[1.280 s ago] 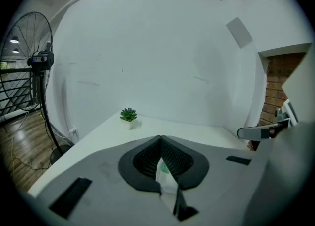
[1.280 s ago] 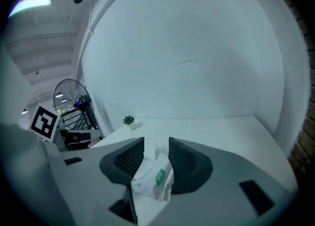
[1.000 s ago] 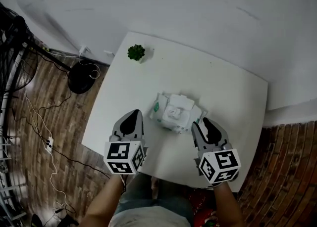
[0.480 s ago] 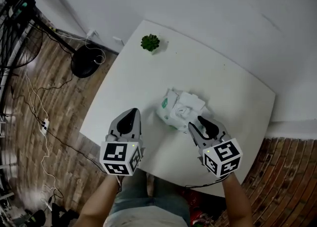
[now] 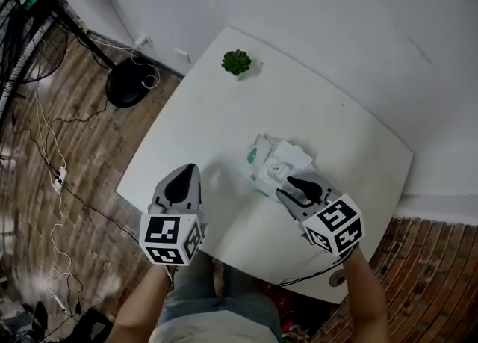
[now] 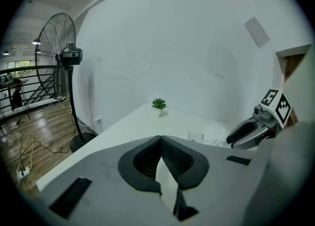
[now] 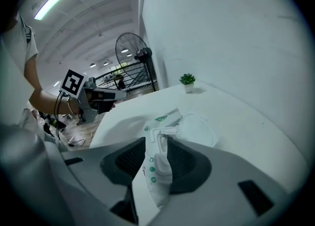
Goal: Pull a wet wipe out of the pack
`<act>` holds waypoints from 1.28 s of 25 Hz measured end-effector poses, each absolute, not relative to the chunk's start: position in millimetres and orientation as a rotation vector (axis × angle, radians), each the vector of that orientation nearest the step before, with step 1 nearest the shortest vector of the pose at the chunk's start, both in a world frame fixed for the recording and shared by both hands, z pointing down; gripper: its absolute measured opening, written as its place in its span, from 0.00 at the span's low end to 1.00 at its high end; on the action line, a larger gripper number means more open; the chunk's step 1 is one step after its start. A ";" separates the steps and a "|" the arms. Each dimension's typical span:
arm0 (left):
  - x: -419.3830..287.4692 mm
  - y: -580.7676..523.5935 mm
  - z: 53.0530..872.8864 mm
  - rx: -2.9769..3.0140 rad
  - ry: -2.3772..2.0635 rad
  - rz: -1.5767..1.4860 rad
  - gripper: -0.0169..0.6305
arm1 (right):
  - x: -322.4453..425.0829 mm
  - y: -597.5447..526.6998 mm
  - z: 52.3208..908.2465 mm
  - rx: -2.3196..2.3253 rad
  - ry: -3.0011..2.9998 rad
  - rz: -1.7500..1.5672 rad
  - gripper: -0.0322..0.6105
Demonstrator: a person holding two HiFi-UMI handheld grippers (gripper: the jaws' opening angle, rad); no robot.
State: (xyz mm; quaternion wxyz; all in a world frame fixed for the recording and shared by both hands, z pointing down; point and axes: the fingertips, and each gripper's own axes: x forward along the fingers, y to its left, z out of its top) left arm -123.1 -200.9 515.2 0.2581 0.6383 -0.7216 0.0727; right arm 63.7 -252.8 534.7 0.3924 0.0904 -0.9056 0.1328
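wet wipe pack (image 5: 278, 161) lies flat on desk (image 5: 224, 110), centre-right of head view, long axis approx upper left to lower right. right gripper (image 5: 284, 187) sits at its lower-right end, clamped on the pack's edge. left gripper (image 5: 185, 171), lower left, well apart from pack, jaws closed w/ nothing between.

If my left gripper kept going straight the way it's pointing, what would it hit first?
Likely the small potted plant at the far edge; only bare table lies before the left gripper, though depth is unclear.
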 end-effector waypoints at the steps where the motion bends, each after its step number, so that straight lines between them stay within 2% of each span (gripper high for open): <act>1: -124.9 -199.7 515.5 1.725 -1.960 0.194 0.04 | 62.6 -251.2 536.5 0.192 -2.284 0.332 0.27; 21: -152.2 -182.0 532.0 1.637 -1.985 0.200 0.04 | 44.0 -266.7 558.6 -0.209 -2.082 0.114 0.21; 26: -152.3 -181.3 535.0 1.628 -1.981 0.197 0.04 | 41.4 -262.2 559.8 -0.326 -2.047 0.128 0.15; 32: -153.2 -180.5 541.3 1.613 -1.971 0.203 0.04 | 45.2 -263.4 569.4 -0.391 -1.952 0.065 0.14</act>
